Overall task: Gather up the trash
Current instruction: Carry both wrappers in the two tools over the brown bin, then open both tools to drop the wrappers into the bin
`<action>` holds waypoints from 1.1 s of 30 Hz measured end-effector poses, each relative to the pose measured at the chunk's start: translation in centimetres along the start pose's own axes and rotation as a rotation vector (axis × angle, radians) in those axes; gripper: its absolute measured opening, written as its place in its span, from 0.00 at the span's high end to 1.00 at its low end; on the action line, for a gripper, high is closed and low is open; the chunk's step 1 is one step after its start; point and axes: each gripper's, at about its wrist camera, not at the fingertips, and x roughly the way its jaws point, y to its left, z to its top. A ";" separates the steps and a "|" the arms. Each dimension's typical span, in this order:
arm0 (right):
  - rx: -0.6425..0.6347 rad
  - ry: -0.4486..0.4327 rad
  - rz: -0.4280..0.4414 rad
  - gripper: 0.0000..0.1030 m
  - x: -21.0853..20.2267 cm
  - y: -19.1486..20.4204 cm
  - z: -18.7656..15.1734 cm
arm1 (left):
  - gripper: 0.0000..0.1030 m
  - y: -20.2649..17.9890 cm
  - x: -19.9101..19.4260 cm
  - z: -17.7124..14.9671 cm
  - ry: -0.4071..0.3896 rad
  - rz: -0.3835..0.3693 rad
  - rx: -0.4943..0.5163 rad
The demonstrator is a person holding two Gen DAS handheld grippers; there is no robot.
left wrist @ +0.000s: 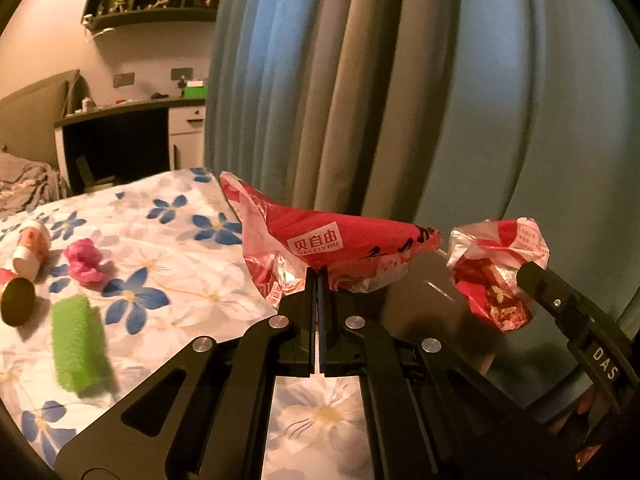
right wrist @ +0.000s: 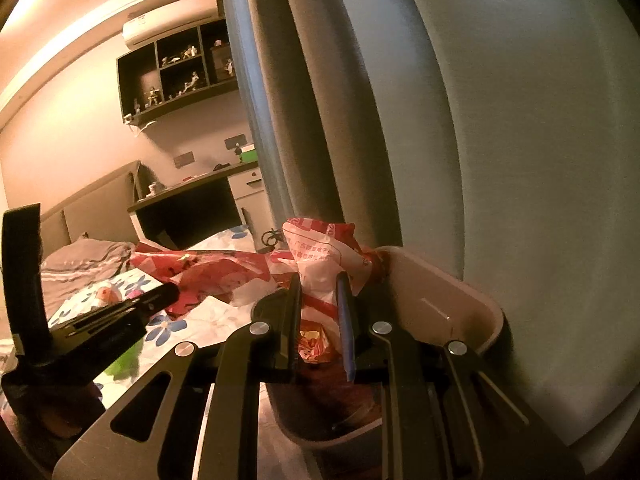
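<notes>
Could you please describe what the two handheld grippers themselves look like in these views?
Both are matte black. The left gripper has angular linkage arms with slot cutouts, round silver pivot pins and thin blue finger pads. The right gripper is built the same; white letters "DAS" mark its side in the left wrist view.

"贝自由" on red plastic bag [left wrist: 320, 236]; "DAS" on right gripper [left wrist: 524, 276]

Dim warm light, fisheye-warped, blurred edges

Likely a home bedroom: bed [left wrist: 132, 216], curtains [left wrist: 360, 80], desk [left wrist: 132, 110].
</notes>
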 end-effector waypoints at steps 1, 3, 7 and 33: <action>0.001 -0.003 -0.003 0.83 0.1 0.0 0.1 | 1.00 -0.2 0.4 0.1 0.005 -0.008 -0.001; -0.003 -0.006 -0.012 0.83 0.2 -0.3 0.2 | 1.00 -0.5 0.9 0.1 0.009 -0.016 0.003; 0.002 -0.006 -0.021 0.82 0.6 -0.7 0.3 | 1.00 -1.1 1.9 0.2 0.017 -0.028 0.008; 0.032 0.006 -0.063 0.82 2.0 -2.0 0.2 | 0.98 -2.7 5.2 -0.9 0.075 -0.112 0.016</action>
